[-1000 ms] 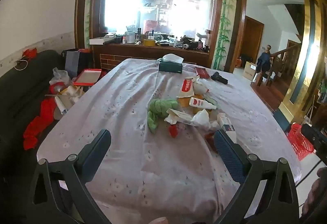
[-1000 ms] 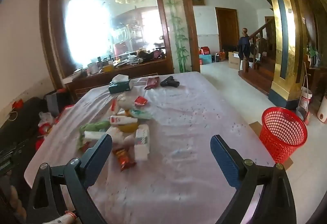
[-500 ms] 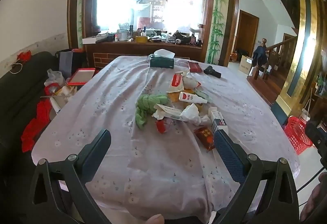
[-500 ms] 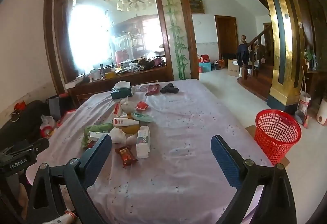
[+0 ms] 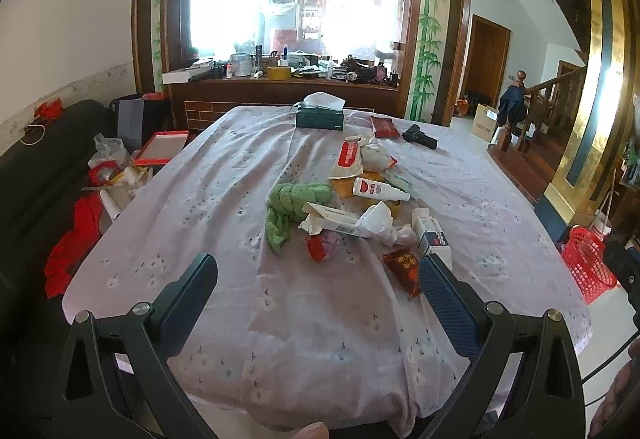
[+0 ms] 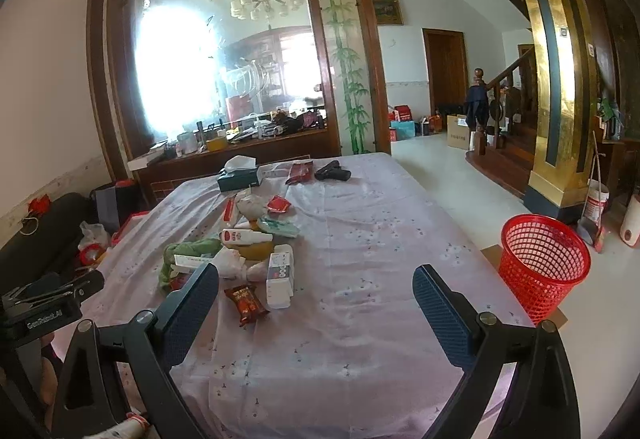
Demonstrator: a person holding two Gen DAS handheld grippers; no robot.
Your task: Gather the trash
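Trash (image 5: 360,207) is seen heaped at mid-table on a lilac cloth (image 5: 224,191), well apart from the red basket (image 6: 544,263) that stands on the floor off the table's right edge. Both grippers are held low at the near edge, level and pointed across the table; the left gripper (image 5: 316,279) and the right gripper (image 6: 316,291) are each spread wide with nothing between the fingers.

Several slips are judged likely from here. The heap is tightly tangled: a white box (image 6: 280,275), a red wrapper (image 6: 245,303), crumpled tissue (image 5: 378,223) and a green rag (image 5: 294,205) lie touching or overlapping, so two pieces could be pinched at once and one dropped on the way to the basket. The flat wrapper lies flush on loose cloth, so the cloth itself could be caught and the pile dragged. A tissue box (image 5: 320,117) and a black object (image 5: 418,137) at the far end could be mistaken for rubbish. The basket is far enough from the heap that a light piece could be shed during the carry
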